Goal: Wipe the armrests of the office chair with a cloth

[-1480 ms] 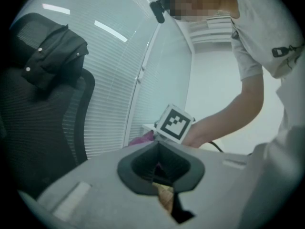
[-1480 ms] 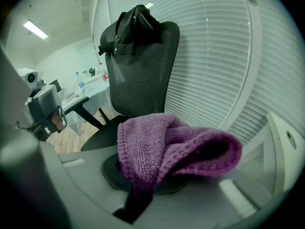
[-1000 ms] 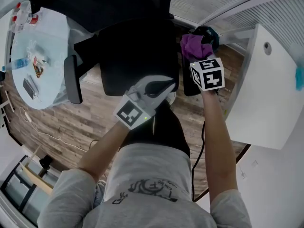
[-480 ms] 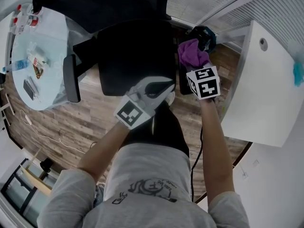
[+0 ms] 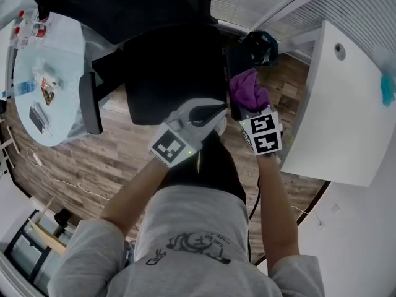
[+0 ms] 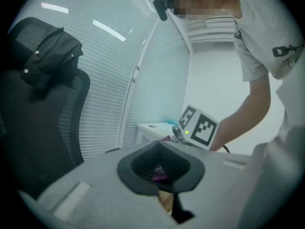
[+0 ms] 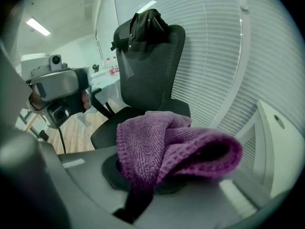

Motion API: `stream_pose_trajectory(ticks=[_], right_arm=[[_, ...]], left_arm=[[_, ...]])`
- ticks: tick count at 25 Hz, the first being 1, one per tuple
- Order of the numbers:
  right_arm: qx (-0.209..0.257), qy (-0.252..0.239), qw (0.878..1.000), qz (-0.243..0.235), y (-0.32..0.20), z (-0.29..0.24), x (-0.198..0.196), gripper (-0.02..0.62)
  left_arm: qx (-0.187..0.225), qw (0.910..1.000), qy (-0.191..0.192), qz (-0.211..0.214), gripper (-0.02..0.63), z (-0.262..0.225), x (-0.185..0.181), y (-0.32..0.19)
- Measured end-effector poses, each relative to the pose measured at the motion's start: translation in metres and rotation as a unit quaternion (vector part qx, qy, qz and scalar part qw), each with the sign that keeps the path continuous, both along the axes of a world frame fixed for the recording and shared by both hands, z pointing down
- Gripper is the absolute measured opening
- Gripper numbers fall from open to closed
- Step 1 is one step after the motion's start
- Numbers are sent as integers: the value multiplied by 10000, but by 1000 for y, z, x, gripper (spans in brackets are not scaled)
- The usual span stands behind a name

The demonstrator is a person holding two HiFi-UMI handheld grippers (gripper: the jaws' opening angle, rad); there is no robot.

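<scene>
The black office chair [image 5: 173, 73] stands right in front of me, its left armrest [image 5: 90, 102] out to the side. My right gripper [image 5: 252, 107] is shut on a bunched purple cloth [image 5: 247, 89] that rests on the near part of the right armrest [image 5: 235, 60]. The right gripper view shows the cloth [image 7: 167, 144] draped over the shut jaws, with the chair back [image 7: 150, 66] behind. My left gripper [image 5: 213, 113] hovers at the seat's front edge with its jaws together and nothing in them. The left gripper view shows the right gripper's marker cube [image 6: 200, 128].
A round glass table [image 5: 62, 42] with small items stands to the left. A white desk [image 5: 337, 104] sits close on the right. A dark jacket [image 7: 145, 23] hangs over the chair back. A teal-black object [image 5: 261, 45] lies beyond the right armrest. Window blinds lie ahead.
The right gripper has drawn the purple cloth along the right armrest toward me. The left gripper has stayed in place.
</scene>
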State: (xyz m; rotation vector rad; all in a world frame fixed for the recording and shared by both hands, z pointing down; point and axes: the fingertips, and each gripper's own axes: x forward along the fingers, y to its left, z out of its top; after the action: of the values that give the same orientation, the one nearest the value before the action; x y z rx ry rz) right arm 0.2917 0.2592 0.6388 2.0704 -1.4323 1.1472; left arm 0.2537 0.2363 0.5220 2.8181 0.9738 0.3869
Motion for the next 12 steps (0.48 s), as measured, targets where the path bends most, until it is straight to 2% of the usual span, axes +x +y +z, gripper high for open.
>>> stream_pose_trajectory(ticks=[12], right_arm=[[16, -72, 9999, 112, 38, -5, -49, 33]], left_arm=[[0, 9999, -40, 95, 2, 3, 3, 3]])
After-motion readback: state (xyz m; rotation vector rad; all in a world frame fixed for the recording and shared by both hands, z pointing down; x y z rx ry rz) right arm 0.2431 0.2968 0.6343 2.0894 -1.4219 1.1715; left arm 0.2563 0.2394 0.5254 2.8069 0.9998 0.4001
